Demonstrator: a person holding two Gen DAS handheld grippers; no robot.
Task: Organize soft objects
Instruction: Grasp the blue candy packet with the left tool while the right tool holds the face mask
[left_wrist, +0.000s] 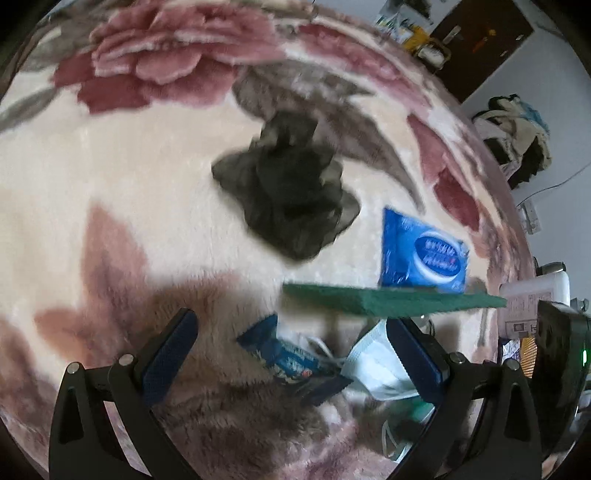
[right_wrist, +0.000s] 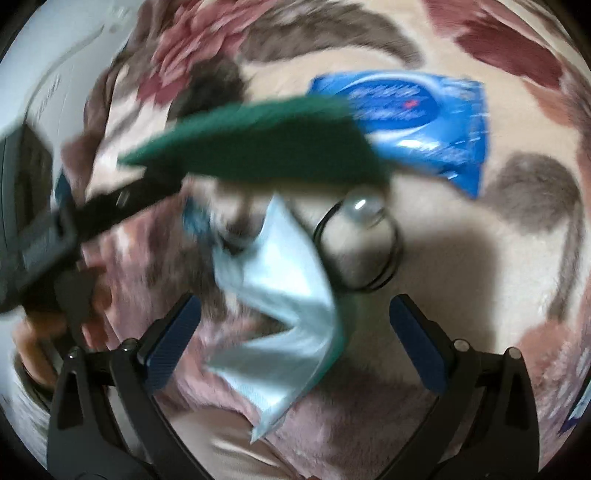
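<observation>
Grippers over a floral plush blanket (left_wrist: 110, 177) strewn with soft things.

Left gripper (left_wrist: 291, 350) hangs with its jaws spread wide and nothing between them; ahead of it lies a crumpled dark cloth (left_wrist: 288, 192), then a green scouring pad (left_wrist: 391, 299) in mid-air, edge-on, what holds it unclear, in front of a blue tissue pack (left_wrist: 424, 254). Right gripper (right_wrist: 295, 336) is equally wide open and empty above a pale blue face mask (right_wrist: 280, 295), with a black hair tie (right_wrist: 391, 266) just beside the mask.

No print can be read. White lettering on blue packet (left_wrist: 424, 254) is blurred. Printed label on white box (left_wrist: 532, 306) too small.
</observation>
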